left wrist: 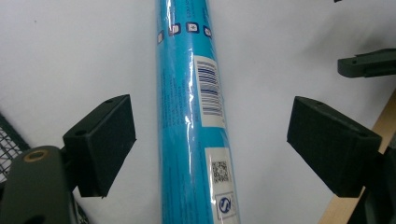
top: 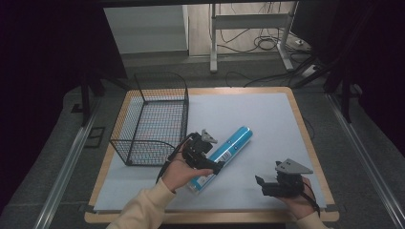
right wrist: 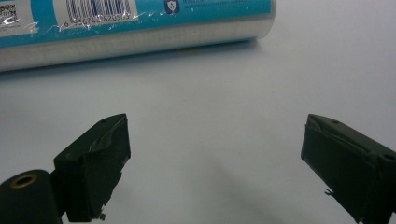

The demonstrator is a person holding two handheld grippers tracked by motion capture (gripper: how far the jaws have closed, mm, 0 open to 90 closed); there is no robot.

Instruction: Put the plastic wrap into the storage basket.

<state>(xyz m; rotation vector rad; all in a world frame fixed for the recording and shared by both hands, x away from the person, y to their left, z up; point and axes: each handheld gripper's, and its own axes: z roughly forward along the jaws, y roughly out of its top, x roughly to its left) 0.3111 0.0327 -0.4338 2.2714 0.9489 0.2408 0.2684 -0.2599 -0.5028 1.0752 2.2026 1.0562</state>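
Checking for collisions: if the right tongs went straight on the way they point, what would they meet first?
Probably the blue roll, lying across the white mat ahead of the open right tongs; the gap before it looks free.

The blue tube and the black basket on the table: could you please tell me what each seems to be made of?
The blue tube looks wrapped in glossy clear plastic film: bright glints and fine wrinkles run along it, with printed paper-like labels under the film. What is inside cannot be told. The black basket looks like dark-coated metal wire: a thin open mesh on a thicker rim frame, matte, with the table showing through.
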